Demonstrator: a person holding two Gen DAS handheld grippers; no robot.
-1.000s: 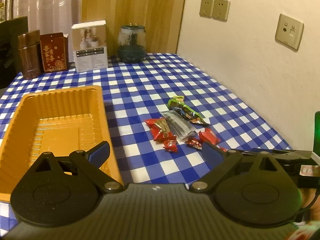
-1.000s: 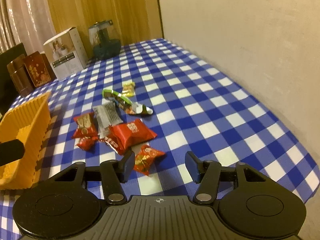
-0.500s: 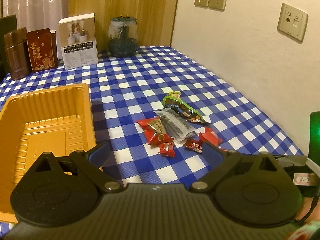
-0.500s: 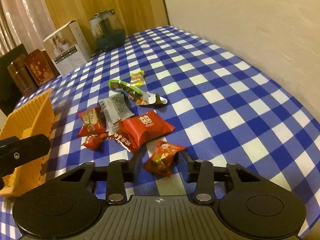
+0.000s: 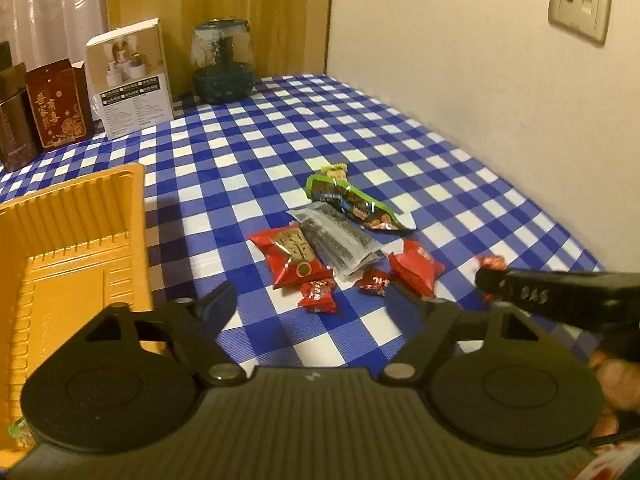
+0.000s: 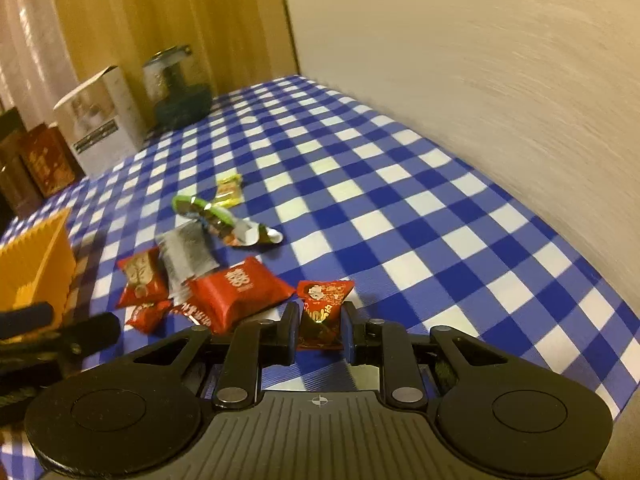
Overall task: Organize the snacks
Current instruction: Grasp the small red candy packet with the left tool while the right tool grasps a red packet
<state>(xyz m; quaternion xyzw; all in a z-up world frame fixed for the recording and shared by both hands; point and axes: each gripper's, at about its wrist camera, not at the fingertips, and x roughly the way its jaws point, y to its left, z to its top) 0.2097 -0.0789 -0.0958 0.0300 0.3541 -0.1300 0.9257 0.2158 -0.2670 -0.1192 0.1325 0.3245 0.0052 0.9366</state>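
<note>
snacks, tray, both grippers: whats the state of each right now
right gripper: shut on small red candy
left gripper: open, jaws just closing, nothing gripped
orange tray: upright; visible part holds no snacks
snack pile: loose on the cloth
green packet: lying flat

The flat tablecloth (image 5: 280, 128) carries a blue-and-white check pattern. At the left of the frame, the ribbed plastic tray (image 5: 80, 240) is orange-yellow. At centre, the foil snack packets (image 5: 294, 258) are red with gold print; one long pouch (image 5: 352, 204) is green-edged, and one flat sachet (image 5: 336, 240) is grey-black. At upper left, the carton (image 5: 56, 108) is dark red with gold characters.
</note>
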